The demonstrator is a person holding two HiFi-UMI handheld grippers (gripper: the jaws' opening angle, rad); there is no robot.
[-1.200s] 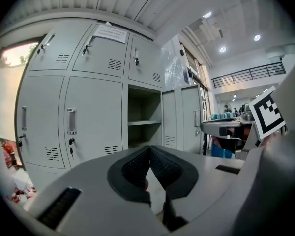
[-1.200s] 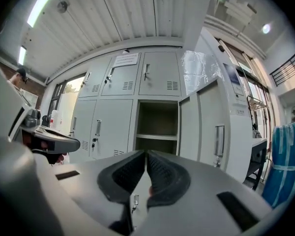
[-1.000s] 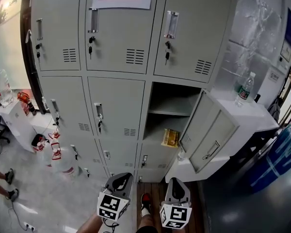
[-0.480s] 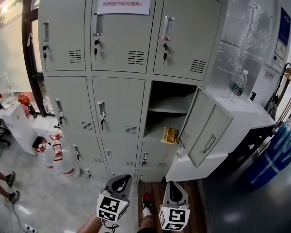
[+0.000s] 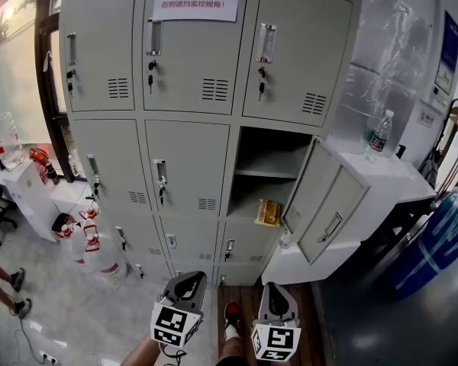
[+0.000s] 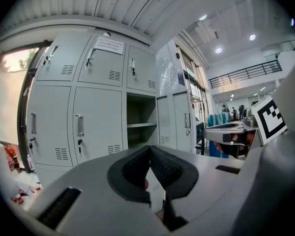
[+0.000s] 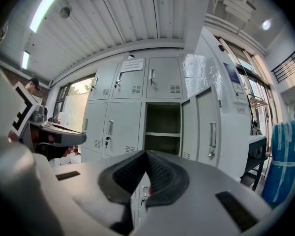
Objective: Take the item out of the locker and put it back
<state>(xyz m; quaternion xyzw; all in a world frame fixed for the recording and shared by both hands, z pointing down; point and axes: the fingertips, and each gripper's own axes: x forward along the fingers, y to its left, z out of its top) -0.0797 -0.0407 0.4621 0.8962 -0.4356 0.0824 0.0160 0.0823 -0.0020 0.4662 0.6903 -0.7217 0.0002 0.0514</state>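
Note:
A grey locker bank (image 5: 187, 90) faces me. One locker (image 5: 271, 170) in the middle row at the right stands open, its door (image 5: 320, 204) swung out to the right. A yellow packet (image 5: 268, 213) lies on the open locker's lower level, under a shelf. My left gripper (image 5: 189, 279) and right gripper (image 5: 273, 288) hang low in the head view, well short of the lockers, both shut and empty. The left gripper (image 6: 149, 149) has its pads meeting at the tip, with the open locker (image 6: 140, 124) ahead. The right gripper (image 7: 146, 153) points at that open locker (image 7: 162, 127); the packet is hidden there.
A white cabinet (image 5: 401, 181) with a water bottle (image 5: 378, 137) stands right of the open door. A blue barrel (image 5: 435, 242) is at the far right. Water jugs (image 5: 88, 239) sit on the floor at the left, near a person's feet (image 5: 15, 292).
The head view has shifted slightly, so the lockers sit a little differently in the frame. Both grippers stay shut and low in about the same spot.

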